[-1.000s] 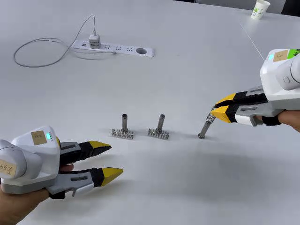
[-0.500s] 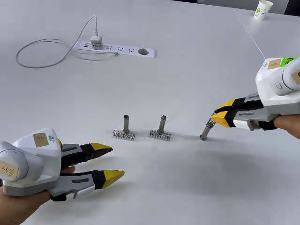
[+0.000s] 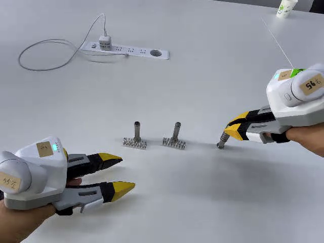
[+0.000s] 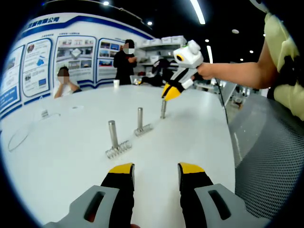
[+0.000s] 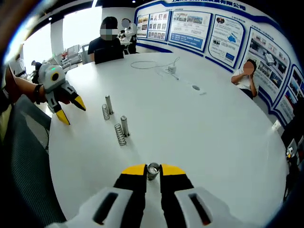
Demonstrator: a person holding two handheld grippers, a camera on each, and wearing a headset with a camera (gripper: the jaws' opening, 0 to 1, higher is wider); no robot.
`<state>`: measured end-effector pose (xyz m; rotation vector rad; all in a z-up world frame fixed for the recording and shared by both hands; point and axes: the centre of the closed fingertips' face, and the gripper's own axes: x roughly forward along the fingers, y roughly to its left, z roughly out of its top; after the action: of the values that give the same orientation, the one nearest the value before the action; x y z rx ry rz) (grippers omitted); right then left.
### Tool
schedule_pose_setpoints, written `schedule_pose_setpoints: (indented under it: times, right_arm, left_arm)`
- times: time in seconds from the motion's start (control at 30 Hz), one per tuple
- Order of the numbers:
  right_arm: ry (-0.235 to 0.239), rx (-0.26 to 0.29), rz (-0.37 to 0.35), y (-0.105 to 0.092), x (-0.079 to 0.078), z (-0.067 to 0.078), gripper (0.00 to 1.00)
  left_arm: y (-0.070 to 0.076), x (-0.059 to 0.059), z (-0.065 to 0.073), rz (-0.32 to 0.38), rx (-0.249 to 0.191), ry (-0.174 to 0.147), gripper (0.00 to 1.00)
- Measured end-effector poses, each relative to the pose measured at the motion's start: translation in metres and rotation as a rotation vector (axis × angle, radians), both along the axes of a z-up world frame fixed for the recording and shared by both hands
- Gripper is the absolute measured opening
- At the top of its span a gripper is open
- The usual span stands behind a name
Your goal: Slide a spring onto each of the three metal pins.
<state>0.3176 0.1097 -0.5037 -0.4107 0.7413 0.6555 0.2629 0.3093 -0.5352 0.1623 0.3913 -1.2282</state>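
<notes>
At seven o'clock the left gripper [image 3: 126,173] idles unmoved, jaws apart. At centre the left pin [image 3: 137,129] and middle pin [image 3: 176,129] stand bare, each with a loose spring [image 3: 134,143] at its foot. At three o'clock the right gripper [image 3: 228,128], clamped on the third spring [image 3: 223,137], has dropped lower, seating it down the third pin [image 3: 220,146]: the first looks nearly done.

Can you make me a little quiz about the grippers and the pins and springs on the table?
1. True or false: the left gripper is shut on a spring.
2. How many springs lie flat on the table beside upright pins? A one, B two, C three.
3. Fill in: the third pin, with a spring round it, is at the tips of the ___ gripper.
Key: 1 false, its jaws are open and empty. 2 B. 3 right: the right gripper is shut on that spring.
</notes>
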Motion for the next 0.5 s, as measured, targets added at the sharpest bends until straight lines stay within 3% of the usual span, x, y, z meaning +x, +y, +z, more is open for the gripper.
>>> schedule_pose_setpoints:
  times: [0.5]
  right_arm:
    - [0.031,-0.012,-0.014,0.000,-0.003,-0.017,0.12]
  left_arm:
    - [0.001,0.001,0.000,0.002,-0.003,0.001,0.37]
